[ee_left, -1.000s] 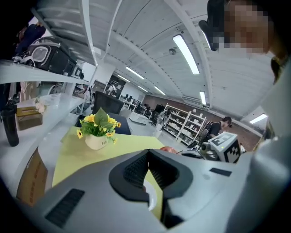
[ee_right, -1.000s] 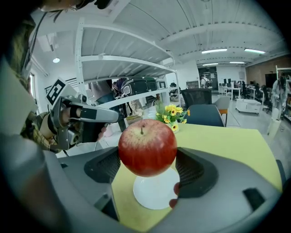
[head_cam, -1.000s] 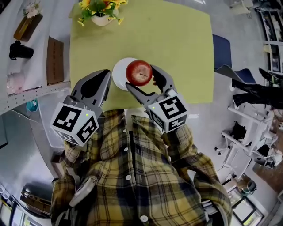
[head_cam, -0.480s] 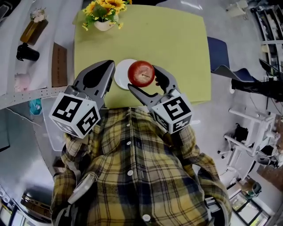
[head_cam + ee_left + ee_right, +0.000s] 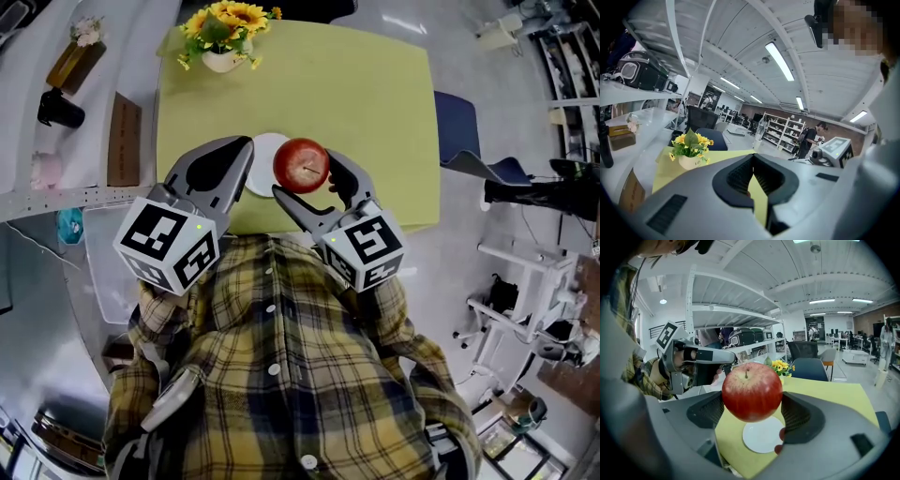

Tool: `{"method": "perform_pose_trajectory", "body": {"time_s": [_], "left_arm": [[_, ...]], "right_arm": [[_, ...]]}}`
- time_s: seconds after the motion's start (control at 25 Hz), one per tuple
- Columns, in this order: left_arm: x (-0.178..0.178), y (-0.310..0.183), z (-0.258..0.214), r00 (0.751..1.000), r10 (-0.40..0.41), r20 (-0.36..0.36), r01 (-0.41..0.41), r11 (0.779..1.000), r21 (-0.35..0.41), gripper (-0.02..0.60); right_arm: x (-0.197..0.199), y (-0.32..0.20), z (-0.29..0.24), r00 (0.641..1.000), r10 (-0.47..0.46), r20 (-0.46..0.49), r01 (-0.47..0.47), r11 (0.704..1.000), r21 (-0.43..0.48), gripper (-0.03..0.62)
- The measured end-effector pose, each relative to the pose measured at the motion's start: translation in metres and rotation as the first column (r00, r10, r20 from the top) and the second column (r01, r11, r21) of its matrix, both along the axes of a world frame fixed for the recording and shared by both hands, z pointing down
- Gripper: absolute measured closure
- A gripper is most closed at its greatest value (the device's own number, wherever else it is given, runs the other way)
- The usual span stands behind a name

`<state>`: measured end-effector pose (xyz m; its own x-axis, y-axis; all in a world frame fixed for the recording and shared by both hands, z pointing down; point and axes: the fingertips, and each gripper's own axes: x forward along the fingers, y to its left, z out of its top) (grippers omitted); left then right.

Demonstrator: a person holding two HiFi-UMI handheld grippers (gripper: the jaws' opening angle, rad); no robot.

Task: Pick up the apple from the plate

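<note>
My right fingers (image 5: 808, 420) squeezed the apple (image 5: 752, 391) from both sides, up in the air over the plate (image 5: 761, 439) on the bench (image 5: 375, 112). My left fingers (image 5: 736, 176) were pressed together with nothing in them, just left of it.

The person wears a checked shirt (image 5: 281, 375) in yellow and dark blue with thin pale lines. It has long sleeves and a row of white buttons down the front. The left hand-held gripper (image 5: 242, 153) has a smooth light grey shell with two broad jaws, and their inner sides carry black ribbed pads. The right hand-held gripper (image 5: 305, 178) has the same grey shell and black pads. At the 6 o'clock end of each shell sits a white cube with black square markers, the left cube (image 5: 169, 248) and the right cube (image 5: 366, 246). Each cube shows a small green light near its 12 o'clock edge.
</note>
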<state>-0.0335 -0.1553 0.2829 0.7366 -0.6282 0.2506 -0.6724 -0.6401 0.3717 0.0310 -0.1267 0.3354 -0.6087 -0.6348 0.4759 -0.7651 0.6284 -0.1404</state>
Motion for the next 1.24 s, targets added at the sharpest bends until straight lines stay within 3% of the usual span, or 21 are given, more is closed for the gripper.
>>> {"method": "perform_pose_trajectory", "body": {"time_s": [0.48,0.8,1.0,1.24], "left_arm": [[0.002,0.002,-0.001,1.0,-0.001,0.009,0.001,1.0,0.006,0.574],[0.011,-0.001,-0.002,0.998,0.036,0.05,-0.037,0.999,0.027,0.574],[0.012,-0.006,-0.005,0.998,0.014,0.066,-0.016,0.999,0.033,0.574],[0.019,-0.005,0.001,0.989,0.083,0.123,-0.091,0.994,0.061,0.574]], "right_arm": [[0.002,0.004,0.0,1.0,-0.017,-0.015,0.017,1.0,0.004,0.217],[0.003,0.009,0.002,0.999,-0.027,-0.021,0.027,1.0,-0.009,0.217],[0.009,0.013,0.0,0.999,-0.029,-0.025,0.028,0.999,-0.015,0.217],[0.009,0.005,0.004,0.999,-0.014,-0.042,0.014,1.0,-0.007,0.217]]}}
